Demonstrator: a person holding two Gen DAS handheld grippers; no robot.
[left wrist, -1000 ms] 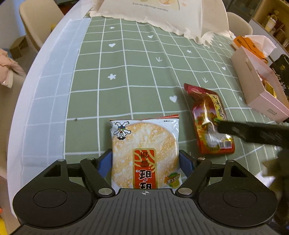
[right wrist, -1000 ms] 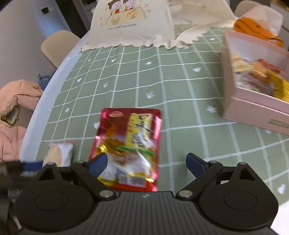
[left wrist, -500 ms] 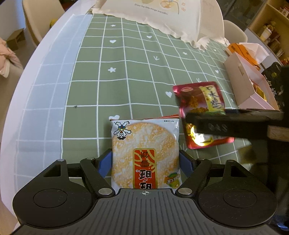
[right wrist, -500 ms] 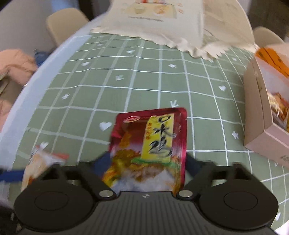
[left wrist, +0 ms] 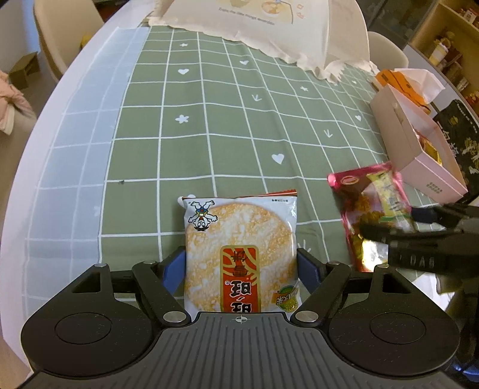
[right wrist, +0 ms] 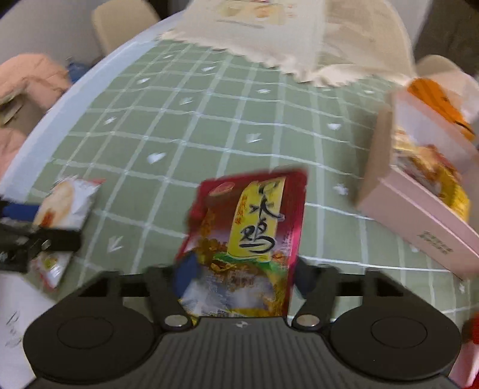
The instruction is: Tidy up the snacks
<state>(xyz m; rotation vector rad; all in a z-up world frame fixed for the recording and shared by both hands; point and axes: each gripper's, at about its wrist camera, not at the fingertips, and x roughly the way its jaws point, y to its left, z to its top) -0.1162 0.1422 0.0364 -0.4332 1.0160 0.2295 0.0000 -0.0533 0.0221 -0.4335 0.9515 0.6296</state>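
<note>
A white rice cracker pack (left wrist: 239, 239) sits upright between the blue pads of my left gripper (left wrist: 241, 263), which is shut on its sides. The right wrist view shows that pack (right wrist: 69, 200) at the far left. A red snack pouch (right wrist: 254, 221) with a yellow label hangs above the green checked tablecloth (left wrist: 209, 119), between the pads of my right gripper (right wrist: 242, 275). Those jaws are opening slightly while the pads still touch the pouch. In the left wrist view the pouch (left wrist: 368, 203) is tilted at the right, left of an open pink box (left wrist: 419, 161) holding several snacks.
The pink box (right wrist: 419, 221) stands to the right of the red pouch. Behind it lie an orange packet with white tissue (left wrist: 398, 77) and a black packet (left wrist: 461, 134). A large white bag (left wrist: 254, 24) covers the table's far end. A beige chair (left wrist: 66, 24) stands past the left edge.
My right gripper closed on the red pouch, lifted it off the cloth and carried it rightward to near the pink box, rolling a little. The left gripper kept still with the cracker pack.
</note>
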